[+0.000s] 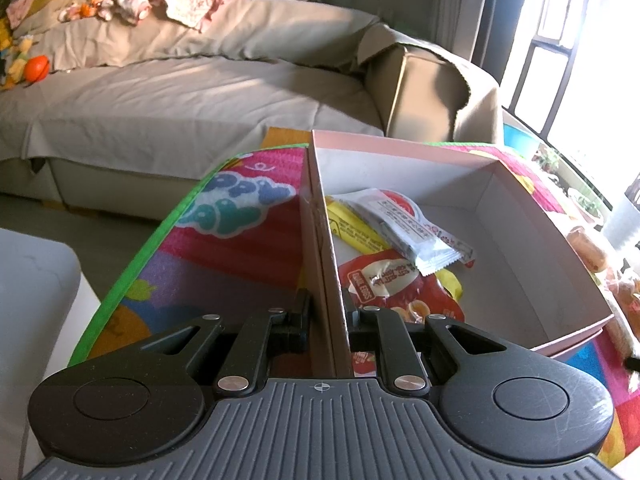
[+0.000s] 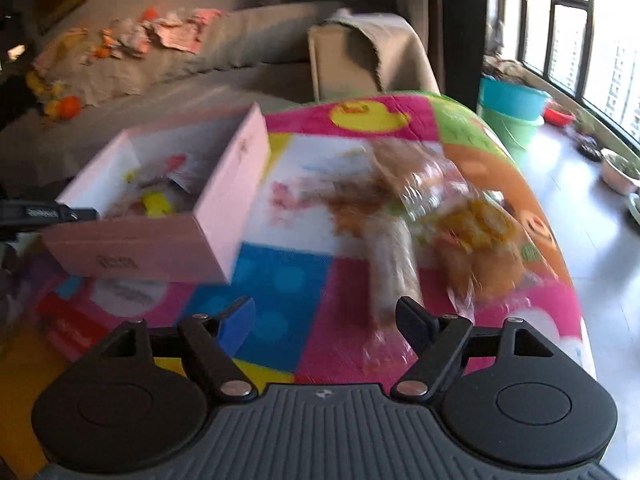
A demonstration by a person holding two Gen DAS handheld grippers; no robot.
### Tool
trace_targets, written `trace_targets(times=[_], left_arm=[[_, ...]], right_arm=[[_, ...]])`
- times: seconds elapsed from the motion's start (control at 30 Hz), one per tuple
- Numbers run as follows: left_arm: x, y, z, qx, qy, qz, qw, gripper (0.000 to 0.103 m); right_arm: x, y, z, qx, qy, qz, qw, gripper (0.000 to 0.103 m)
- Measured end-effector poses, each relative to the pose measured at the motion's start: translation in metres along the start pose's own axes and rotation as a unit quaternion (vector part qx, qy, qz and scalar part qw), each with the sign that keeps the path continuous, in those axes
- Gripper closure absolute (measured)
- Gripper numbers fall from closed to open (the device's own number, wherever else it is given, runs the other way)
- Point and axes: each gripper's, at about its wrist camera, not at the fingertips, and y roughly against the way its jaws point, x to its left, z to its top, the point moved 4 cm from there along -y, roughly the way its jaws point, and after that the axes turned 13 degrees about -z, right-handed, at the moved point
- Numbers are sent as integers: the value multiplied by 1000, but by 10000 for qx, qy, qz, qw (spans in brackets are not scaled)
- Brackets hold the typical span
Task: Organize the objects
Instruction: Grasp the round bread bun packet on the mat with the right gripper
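Left wrist view: left gripper [image 1: 325, 316] clamped on the wall of the pink box [image 1: 400, 148], snack packets [image 1: 404, 236] inside; a slipped pinch would tip the box.

Right wrist view: right gripper [image 2: 325, 320] jaws apart, empty; blurred bread bags [image 2: 452, 216] lie just ahead on the mat [image 2: 280, 280], right of the box. Crinkly plastic may slide out.

My left wrist camera sits just behind my left tongs [image 1: 326, 312], angled downward, very close against the near wall of the pink box [image 1: 320, 240], facing the sofa [image 1: 180, 92]. My right wrist camera sits behind my right tongs [image 2: 326, 320], also angled downward, looking across the colourful play mat [image 2: 288, 280] toward the window [image 2: 580, 20], from farther back and blurred. Both views share the box, mat and sofa.
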Motion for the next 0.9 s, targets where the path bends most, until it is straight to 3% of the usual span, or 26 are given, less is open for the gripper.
trace_targets(times=[0.17, 0.3, 0.47, 0.5, 0.53, 0.57, 0.6, 0.9], left_arm=[[1, 0, 0, 0, 9, 8, 10000, 87], [0, 0, -1, 5, 5, 99, 10000, 88], [-1, 0, -2, 13, -82, 177, 9998, 88], [-1, 1, -2, 11, -79, 166, 9998, 88], [0, 1, -2, 9, -76, 157, 9998, 88], [0, 2, -2, 5, -77, 150, 9999, 88], [1, 3, -2, -5, -79, 148, 9999, 88], [-2, 1, -2, -38, -65, 0, 10000, 88]], right_arm=[[-18, -23, 50, -422, 358, -482, 9973, 24], [-34, -72, 85, -88, 86, -556, 9984, 17], [-29, -126, 96, 356, 109, -658, 9971, 17], [-26, -130, 93, 405, 170, -685, 9967, 24], [-23, -130, 91, 424, 209, -726, 9962, 26], [-22, -125, 90, 394, 222, -778, 9959, 37], [-21, -119, 88, 361, 229, -771, 9961, 39], [-14, -26, 64, 116, 227, -230, 9994, 42]])
